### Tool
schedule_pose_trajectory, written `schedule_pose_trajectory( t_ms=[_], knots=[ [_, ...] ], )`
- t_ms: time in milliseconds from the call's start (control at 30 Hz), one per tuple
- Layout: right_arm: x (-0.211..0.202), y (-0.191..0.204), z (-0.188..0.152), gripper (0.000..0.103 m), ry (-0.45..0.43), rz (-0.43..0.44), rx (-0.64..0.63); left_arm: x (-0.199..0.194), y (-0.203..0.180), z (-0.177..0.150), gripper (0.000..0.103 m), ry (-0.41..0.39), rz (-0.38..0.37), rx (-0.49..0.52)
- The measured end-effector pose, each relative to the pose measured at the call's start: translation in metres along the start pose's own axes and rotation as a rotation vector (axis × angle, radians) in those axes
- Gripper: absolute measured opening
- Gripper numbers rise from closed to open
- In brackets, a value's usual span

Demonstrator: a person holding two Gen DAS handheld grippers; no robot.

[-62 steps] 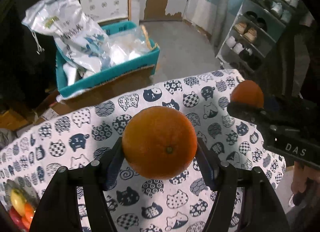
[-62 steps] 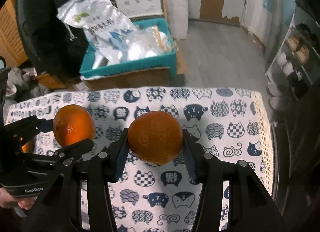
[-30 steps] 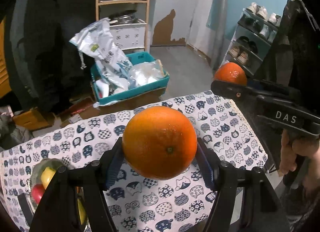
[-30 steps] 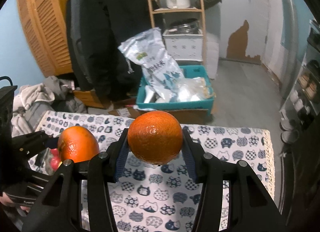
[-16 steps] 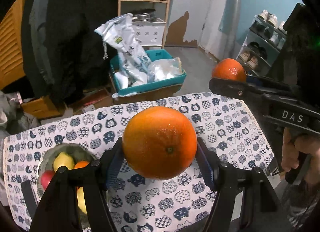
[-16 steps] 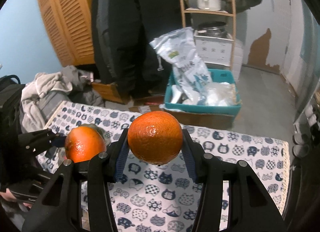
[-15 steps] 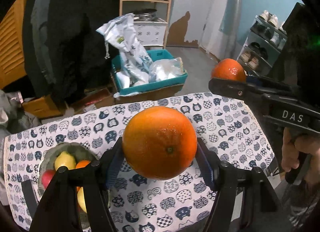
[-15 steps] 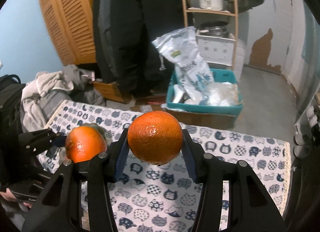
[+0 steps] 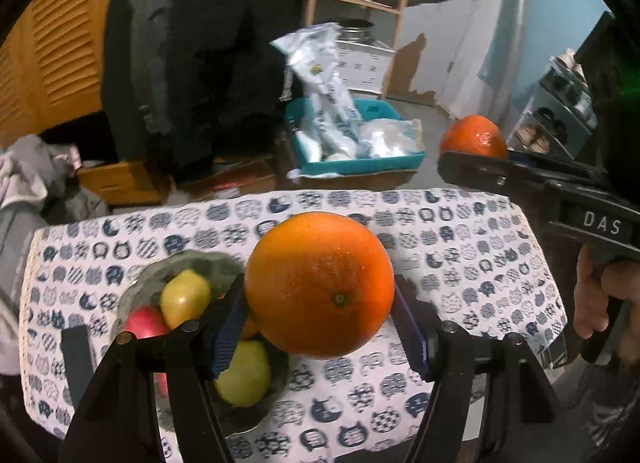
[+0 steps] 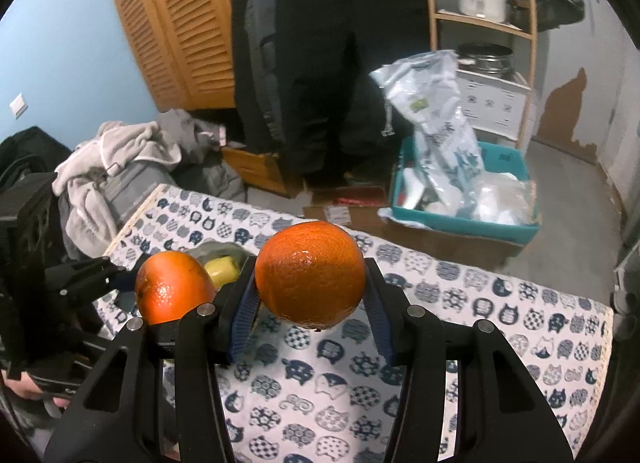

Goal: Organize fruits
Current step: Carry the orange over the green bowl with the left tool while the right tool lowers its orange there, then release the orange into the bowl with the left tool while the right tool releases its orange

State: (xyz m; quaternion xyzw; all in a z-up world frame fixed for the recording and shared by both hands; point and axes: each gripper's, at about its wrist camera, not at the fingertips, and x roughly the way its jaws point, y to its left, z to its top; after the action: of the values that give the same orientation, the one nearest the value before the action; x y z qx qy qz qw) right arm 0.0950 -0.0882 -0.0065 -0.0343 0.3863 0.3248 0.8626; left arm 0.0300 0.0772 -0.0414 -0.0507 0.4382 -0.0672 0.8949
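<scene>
So both tongs were loaded at this point: left tongs (image 9: 320, 303) were clamped on a big orange (image 9: 319, 284) w/ the navel facing the cam, and right tongs (image 10: 308, 303) were squeezed on a second orange (image 10: 310, 275), slightly flatter one. Both fruits were held up in the air above the table (image 9: 460, 247) w/ the cat-print cloth, neither touching it. The bowl (image 9: 192, 261) sat below and to the left of the left tongs, partly hidden behind its left finger, already holding a yellow fruit (image 9: 185, 297), a red one (image 9: 144, 323) and another yellowish one (image 9: 242, 371) lower down. From the right cam the bowl was only a sliver beyond the left orange, so hard to say much there. Imo this was the carry step, both oranges picked and headed for the bowl. Next move prob needed the left tongs to shift left and down over the bowl, find a gap btw the fruits already in there, then ease open low so the orange didn't bounce out or roll off the table. Right one would have to wait its turn, bowl looked kinda full tbh.
</scene>
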Motion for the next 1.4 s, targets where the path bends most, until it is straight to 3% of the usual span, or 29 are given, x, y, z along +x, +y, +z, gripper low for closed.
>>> schedule_pose_trajectory(
  t_ms=[633,967,1300,1400],
  knots=[
    [0.086,0.083,0.006,0.050,0.132,0.132,-0.067,0.006,0.117,-0.049,0.070,0.051,0.133,-0.218],
    [0.136,0.106,-0.011,0.050,0.241,0.166,-0.090,0.039,0.150,-0.072,0.070,0.140,0.147,-0.306],
    [0.180,0.121,-0.031,0.050,0.332,0.163,-0.116,0.069,0.161,-0.091,0.070,0.222,0.198,-0.295],
    [0.187,0.124,-0.034,0.050,0.345,0.164,-0.126,0.070,0.164,-0.091,0.070,0.215,0.190,-0.304]
  ],
)
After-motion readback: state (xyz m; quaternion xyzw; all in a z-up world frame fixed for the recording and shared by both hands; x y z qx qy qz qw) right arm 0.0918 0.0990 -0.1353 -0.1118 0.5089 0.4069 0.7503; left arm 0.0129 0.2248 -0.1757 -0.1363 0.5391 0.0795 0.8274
